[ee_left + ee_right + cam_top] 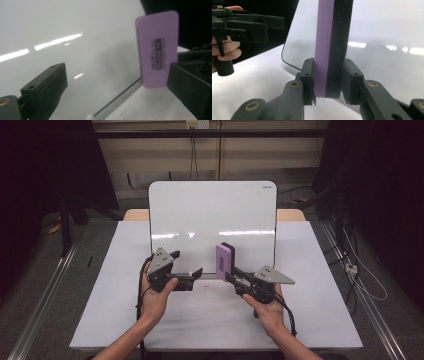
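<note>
Right gripper (231, 275) clamped on an upright purple eraser (224, 259) held before the whiteboard (210, 215), left gripper (192, 272) just beside it, jaws spread wide, empty, on a white table (100, 320).

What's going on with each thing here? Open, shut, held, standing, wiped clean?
Whiteboard: propped up, tilted back, no writing on it.
Eraser: held upright, purple side toward the left gripper, black felt side away from it.
Left gripper: open, holding nothing, close to the whiteboard's lower edge.
Right gripper: shut on the eraser's lower end.
</note>
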A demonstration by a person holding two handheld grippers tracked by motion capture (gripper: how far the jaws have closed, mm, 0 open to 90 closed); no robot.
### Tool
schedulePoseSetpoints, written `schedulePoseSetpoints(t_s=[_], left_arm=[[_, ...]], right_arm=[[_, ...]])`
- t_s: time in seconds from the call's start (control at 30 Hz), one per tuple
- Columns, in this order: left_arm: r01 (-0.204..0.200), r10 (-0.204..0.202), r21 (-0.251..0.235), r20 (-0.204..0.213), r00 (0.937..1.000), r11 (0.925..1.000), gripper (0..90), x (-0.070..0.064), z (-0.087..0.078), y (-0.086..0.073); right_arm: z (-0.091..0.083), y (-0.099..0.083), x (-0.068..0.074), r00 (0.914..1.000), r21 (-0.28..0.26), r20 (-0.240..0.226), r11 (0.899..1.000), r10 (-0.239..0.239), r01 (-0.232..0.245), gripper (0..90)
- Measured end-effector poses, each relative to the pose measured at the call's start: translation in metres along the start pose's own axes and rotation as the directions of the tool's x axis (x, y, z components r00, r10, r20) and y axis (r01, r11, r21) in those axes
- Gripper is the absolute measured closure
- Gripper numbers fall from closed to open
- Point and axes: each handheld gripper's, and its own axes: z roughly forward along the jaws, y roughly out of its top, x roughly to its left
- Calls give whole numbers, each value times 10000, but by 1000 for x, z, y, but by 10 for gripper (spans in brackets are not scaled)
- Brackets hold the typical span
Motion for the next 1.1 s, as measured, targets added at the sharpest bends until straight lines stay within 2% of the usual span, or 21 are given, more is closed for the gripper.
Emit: schedulePoseSetpoints(t_s=[0.07,0.13,0.2,0.23,0.37,0.43,0.5,0.6,0.67,0.73,0.77,0.8,0.83,0.87,0.9,0.97,1.0,1.03,1.07,1.1], left_arm=[[-104,105,160,-25,9999,9998,37,1,-3,-3],[-389,388,418,30,9992,9984,38,1,-6,-6],[-468,465,558,53,9989,9973,37,1,-9,-11],[-489,491,664,-6,9988,9966,37,1,-11,-14],[-524,545,888,-216,9983,9947,37,2,-18,-21],[-500,551,1060,-456,9974,9931,41,4,-23,-25],[-370,428,1130,-497,9978,9929,40,7,-28,-29],[-332,423,1234,-714,9966,9918,40,13,-35,-35],[-296,410,1323,-838,9956,9908,40,16,-40,-40],[-364,497,1457,-892,9948,9887,39,18,-44,-46],[-391,532,1526,-891,9946,9875,40,19,-46,-49],[-390,534,1566,-889,9946,9869,40,20,-48,-52],[-376,524,1572,-913,9944,9869,43,22,-50,-54],[-326,484,1558,-987,9939,9872,43,23,-51,-57],[-332,499,1567,-1035,9934,9871,43,24,-52,-58],[-232,406,1542,-1107,9930,9878,45,27,-53,-61],[-156,336,1506,-1180,9924,9885,45,29,-54,-61],[-153,339,1497,-1226,9919,9886,46,30,-54,-62],[-104,303,1489,-1320,9908,9888,47,32,-54,-62],[-22,213,1421,-1332,9909,9898,48,33,-55,-62]], right_arm=[[-1,1,1,9997,108,110,9997,-227,226,665],[-3,1,0,9994,266,218,9993,-274,269,665],[-6,1,1,9956,419,390,9956,-856,840,665],[-7,1,1,9954,450,368,9952,-880,864,665],[-12,3,-1,9914,596,539,9914,-1194,1162,666],[-15,3,-3,9872,918,642,9859,-1459,1397,666],[-18,4,-7,9863,994,726,9851,-1481,1406,666],[-23,7,-12,9795,1167,990,9796,-1756,1638,668],[-26,11,-17,9641,1524,1305,9656,-2312,2109,668],[-28,16,-24,9509,1920,1654,9543,-2616,2291,669],[-29,18,-28,9414,2159,1878,9468,-2802,2387,669],[-30,19,-32,9342,2225,2072,9439,-2903,2439,669],[-32,20,-35,9317,2323,2224,9438,-2871,2353,669],[-32,22,-38,9236,2412,2422,9405,-2971,2393,669],[-33,23,-41,9127,2609,2582,9325,-3168,2499,669],[-32,24,-45,8987,2828,2826,9244,-3353,2560,669],[-31,24,-46,8898,3051,2921,9159,-3506,2607,670],[-30,24,-47,8740,3314,3057,9028,-3776,2742,670],[-29,23,-48,8662,3490,3121,8951,-3902,2775,670],[-29,22,-48,8632,3646,3169,8907,-3930,2716,670]])
